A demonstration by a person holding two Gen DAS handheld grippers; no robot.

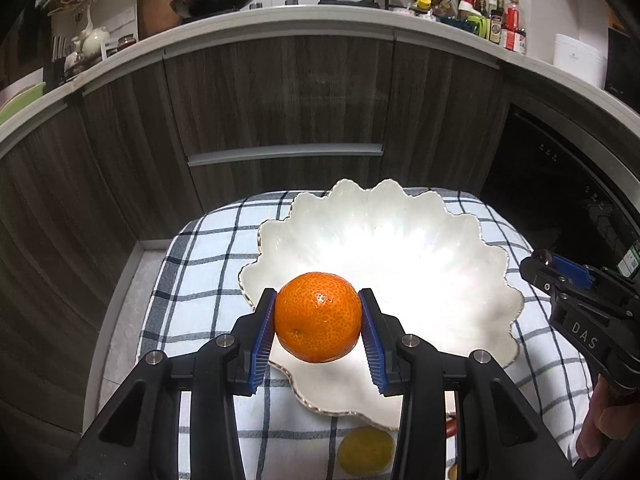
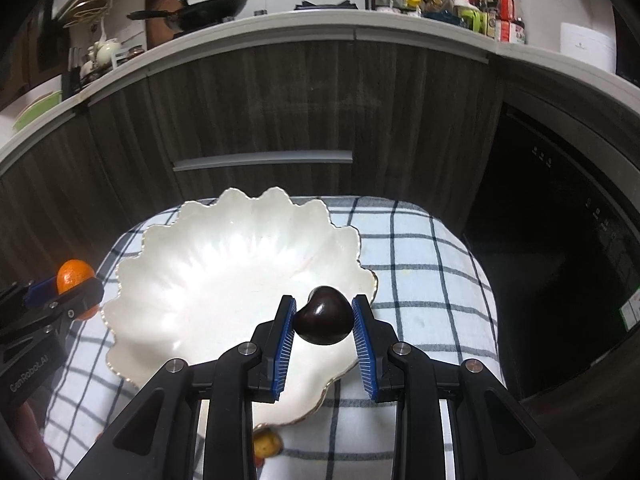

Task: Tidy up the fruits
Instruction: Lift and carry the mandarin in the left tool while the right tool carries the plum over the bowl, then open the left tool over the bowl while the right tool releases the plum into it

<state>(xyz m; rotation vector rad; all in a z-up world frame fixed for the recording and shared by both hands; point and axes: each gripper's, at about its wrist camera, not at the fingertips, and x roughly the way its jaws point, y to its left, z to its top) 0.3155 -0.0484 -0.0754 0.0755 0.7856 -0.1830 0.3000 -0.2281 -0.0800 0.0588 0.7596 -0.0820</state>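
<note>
The left gripper (image 1: 319, 318) clamps an orange (image 1: 317, 317) between its blue pads, holding it above the near rim of the white scalloped bowl (image 1: 440, 248). The right gripper (image 2: 323, 322) grips a small dark fruit (image 2: 323, 315) — glossy, nearly black — over the bowl's right edge. The bowl sits on a checked cloth (image 2: 420, 264). A yellow fruit (image 1: 365, 451) lies on the cloth just in front of the bowl, partly hidden by the left gripper's arms.
</note>
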